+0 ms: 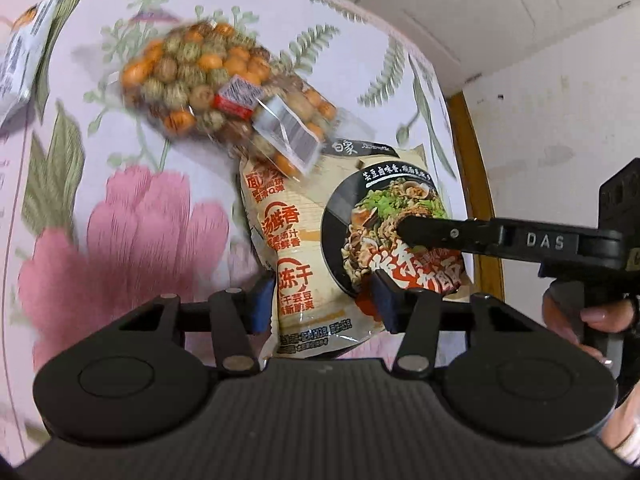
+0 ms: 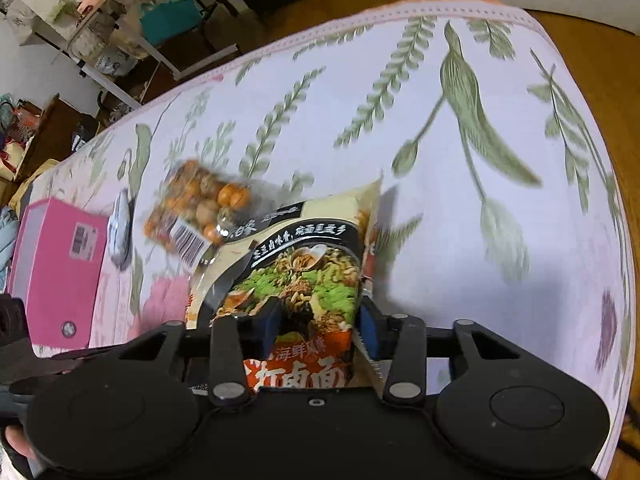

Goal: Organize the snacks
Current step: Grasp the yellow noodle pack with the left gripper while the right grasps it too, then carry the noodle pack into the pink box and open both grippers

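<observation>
- The instant noodle packet (image 2: 304, 264) is pinched at its near end by the right gripper (image 2: 320, 328), whose blue pads are closed on it; it seems raised off the flowered cloth (image 2: 480, 220), though I can't be sure.
- The left gripper (image 1: 320, 304) straddles the same packet (image 1: 352, 248), jaws fairly wide. Whether its pads press the wrapper, I cannot tell.
- A clear bag of coated nuts (image 1: 208, 80) lies just beyond, one corner overlapping the packet's far end.
- Further off sit a pink box (image 2: 60, 264) and a small silvery pouch (image 2: 118, 232).
- I'd judge sorting has barely begun: items look scattered and no grouping shows.
</observation>
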`<state>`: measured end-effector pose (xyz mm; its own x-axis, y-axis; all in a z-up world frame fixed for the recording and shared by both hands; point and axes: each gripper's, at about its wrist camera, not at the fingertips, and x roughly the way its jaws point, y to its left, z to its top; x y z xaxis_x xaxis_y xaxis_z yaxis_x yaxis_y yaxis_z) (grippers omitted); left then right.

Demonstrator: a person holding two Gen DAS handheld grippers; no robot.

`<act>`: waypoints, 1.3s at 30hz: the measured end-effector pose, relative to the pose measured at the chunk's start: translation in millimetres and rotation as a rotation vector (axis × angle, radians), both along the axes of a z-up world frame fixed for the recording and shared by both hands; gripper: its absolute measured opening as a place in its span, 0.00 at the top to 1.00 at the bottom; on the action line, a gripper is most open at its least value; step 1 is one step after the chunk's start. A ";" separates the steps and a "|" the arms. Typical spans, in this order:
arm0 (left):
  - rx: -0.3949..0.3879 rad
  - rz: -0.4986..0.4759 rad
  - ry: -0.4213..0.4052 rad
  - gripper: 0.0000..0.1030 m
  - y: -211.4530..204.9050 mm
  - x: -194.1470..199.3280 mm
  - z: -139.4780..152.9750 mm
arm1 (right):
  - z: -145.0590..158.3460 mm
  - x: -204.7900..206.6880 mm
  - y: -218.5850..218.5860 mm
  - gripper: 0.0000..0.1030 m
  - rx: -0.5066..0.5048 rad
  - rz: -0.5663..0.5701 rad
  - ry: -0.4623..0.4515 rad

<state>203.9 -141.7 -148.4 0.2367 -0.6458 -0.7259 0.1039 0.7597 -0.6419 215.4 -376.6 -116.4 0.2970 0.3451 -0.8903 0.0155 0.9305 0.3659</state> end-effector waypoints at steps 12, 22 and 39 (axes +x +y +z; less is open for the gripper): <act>0.109 -0.120 -0.037 0.51 9.8 -49.1 25.9 | 3.1 -64.3 45.5 0.30 -0.051 -0.049 0.032; 0.144 -0.167 -0.056 0.51 37.0 -70.8 44.2 | 17.1 -96.8 79.7 0.29 -0.055 -0.063 0.021; 0.141 -0.198 -0.065 0.51 96.0 -113.3 74.6 | 54.8 -136.5 140.9 0.32 -0.113 -0.006 0.039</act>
<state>90.6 -45.7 -73.8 0.1649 -0.5777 -0.7994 0.2969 0.8020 -0.5183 78.9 -235.7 -61.7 0.2631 0.2398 -0.9345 0.0336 0.9658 0.2572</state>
